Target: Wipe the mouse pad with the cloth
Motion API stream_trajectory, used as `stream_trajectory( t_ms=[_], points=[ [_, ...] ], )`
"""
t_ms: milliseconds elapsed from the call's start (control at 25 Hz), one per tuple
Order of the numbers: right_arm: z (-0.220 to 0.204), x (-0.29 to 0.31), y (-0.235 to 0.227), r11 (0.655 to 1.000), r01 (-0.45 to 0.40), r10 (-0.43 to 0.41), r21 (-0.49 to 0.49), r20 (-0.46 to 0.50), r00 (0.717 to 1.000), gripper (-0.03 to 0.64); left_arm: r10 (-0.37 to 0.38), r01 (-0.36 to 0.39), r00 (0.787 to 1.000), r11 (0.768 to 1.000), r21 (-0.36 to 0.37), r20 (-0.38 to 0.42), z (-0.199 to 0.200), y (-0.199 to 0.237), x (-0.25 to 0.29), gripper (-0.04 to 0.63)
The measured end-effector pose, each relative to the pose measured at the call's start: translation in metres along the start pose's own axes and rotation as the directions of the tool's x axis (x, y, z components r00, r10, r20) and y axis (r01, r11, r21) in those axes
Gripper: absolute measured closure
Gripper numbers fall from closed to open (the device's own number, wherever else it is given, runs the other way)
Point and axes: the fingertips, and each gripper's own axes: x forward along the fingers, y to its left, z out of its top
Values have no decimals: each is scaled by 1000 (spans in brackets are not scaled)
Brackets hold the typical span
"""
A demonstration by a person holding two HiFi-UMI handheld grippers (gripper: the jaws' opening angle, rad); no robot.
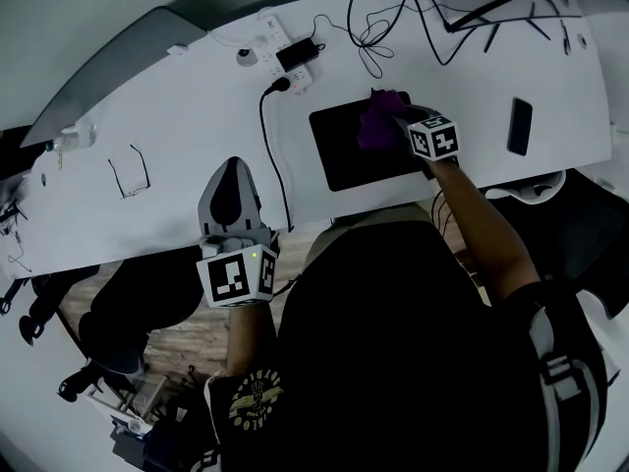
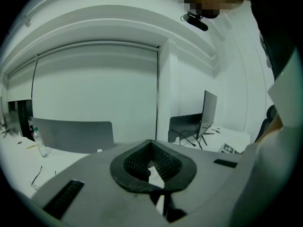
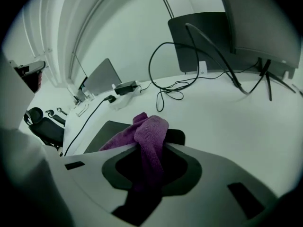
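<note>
The black mouse pad (image 1: 344, 150) lies on the white desk (image 1: 167, 116) in front of the person, and the purple cloth (image 1: 378, 121) sits bunched on its far part. The right gripper (image 1: 401, 118) has its jaws clamped on the cloth (image 3: 150, 135), which spills forward onto the pad (image 3: 100, 136). The left gripper (image 1: 234, 172) rests near the desk's front edge, well apart from the pad, jaws together with nothing between them (image 2: 152, 144). A black cable (image 1: 276, 165) runs between it and the pad to a power strip (image 1: 282, 49)
</note>
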Motion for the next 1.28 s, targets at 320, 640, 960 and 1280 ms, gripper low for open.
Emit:
stream_trajectory(
  t_ms=[320, 640, 960, 1280],
  points=[
    [-11, -35, -51, 989, 144, -145, -18, -25, 989, 528, 7, -7, 999, 1000, 0, 39, 13, 1, -10, 594],
    [33, -90, 27, 998, 4, 2, -57, 102, 995, 528, 20, -18, 993, 1000, -13, 112, 22, 8, -30, 594],
    [31, -77, 168, 950, -311, 313, -36, 114, 943, 528, 28, -28, 994, 1000, 3, 110, 16, 17, -60, 594],
    [-7, -23, 212, 926, -376, 375, 19, 33, 926, 528, 35, -35, 997, 999, -3, 69, -9, 19, -79, 594]
  ],
)
